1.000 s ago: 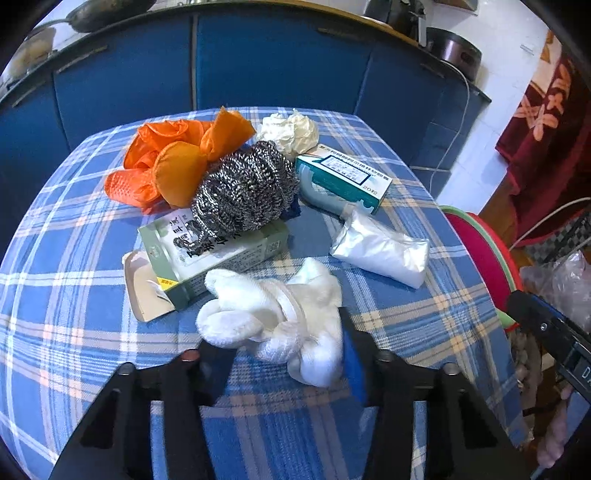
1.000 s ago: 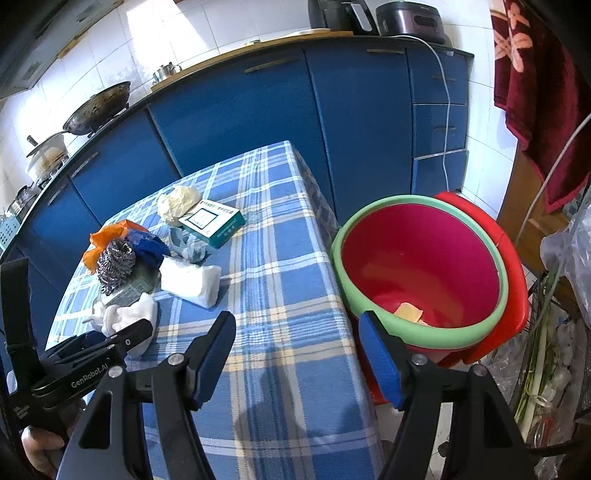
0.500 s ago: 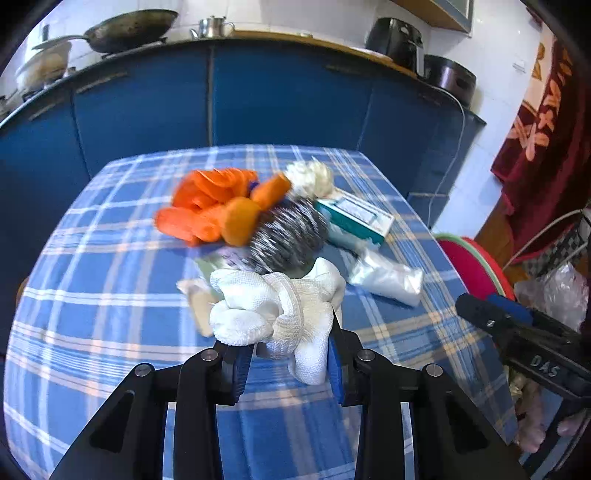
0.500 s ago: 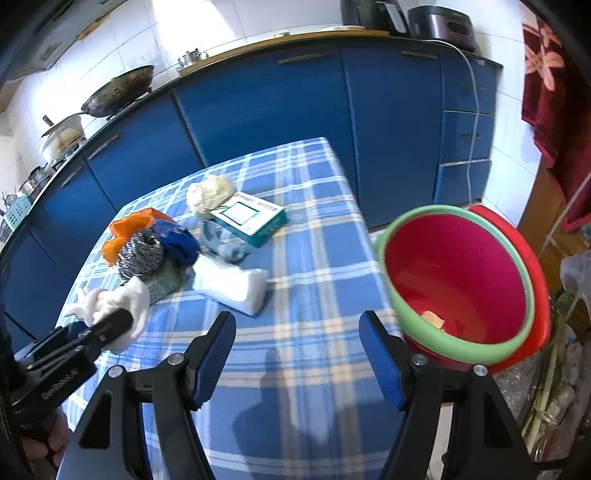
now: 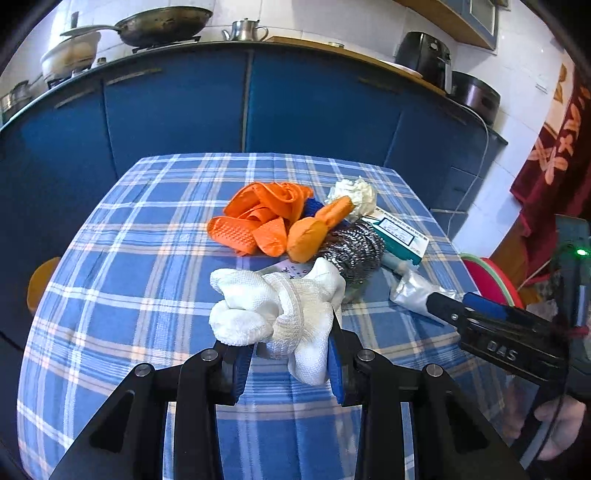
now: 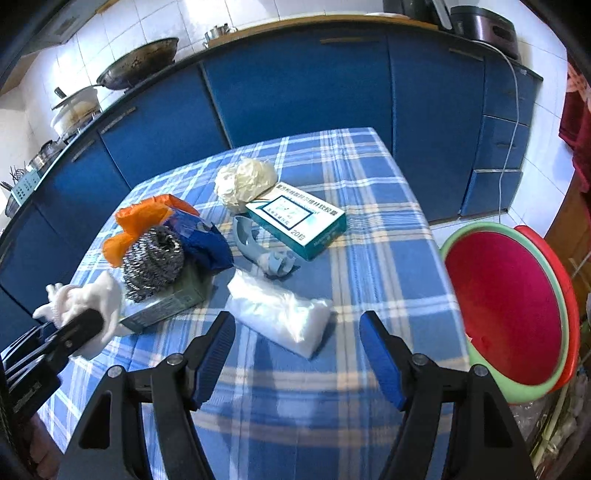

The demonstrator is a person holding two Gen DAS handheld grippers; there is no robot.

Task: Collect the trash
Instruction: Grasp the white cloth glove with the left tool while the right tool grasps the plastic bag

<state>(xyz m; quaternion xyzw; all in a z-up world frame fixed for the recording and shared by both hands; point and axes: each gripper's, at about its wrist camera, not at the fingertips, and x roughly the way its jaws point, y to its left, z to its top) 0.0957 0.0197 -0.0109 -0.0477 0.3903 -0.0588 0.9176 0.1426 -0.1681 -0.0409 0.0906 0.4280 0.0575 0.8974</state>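
Observation:
My left gripper [image 5: 291,354] is shut on a white knotted cloth glove [image 5: 273,310], held just above the blue checked tablecloth [image 5: 129,280]; the same glove [image 6: 88,299] shows at the left in the right wrist view. My right gripper [image 6: 297,354] stands open over the near table edge, nothing between its fingers; a clear plastic bag [image 6: 280,314] lies just beyond them. Further back lie a steel scourer [image 6: 153,258] on a green box [image 6: 173,301], orange gloves [image 5: 262,218], a teal box [image 6: 297,218], a crumpled white wad [image 6: 245,181] and a grey plastic piece [image 6: 258,247].
A red basin with a green rim [image 6: 509,314] stands off the table's right side, lower than the tabletop. Blue kitchen cabinets [image 6: 295,88] run behind the table. A wok [image 5: 162,24] and pots sit on the counter. A hand [image 5: 561,421] holds the right gripper.
My left gripper closed on the white glove and lifted it off the table, drawing back. My right gripper swung left from the basin to over the table, near the plastic bag.

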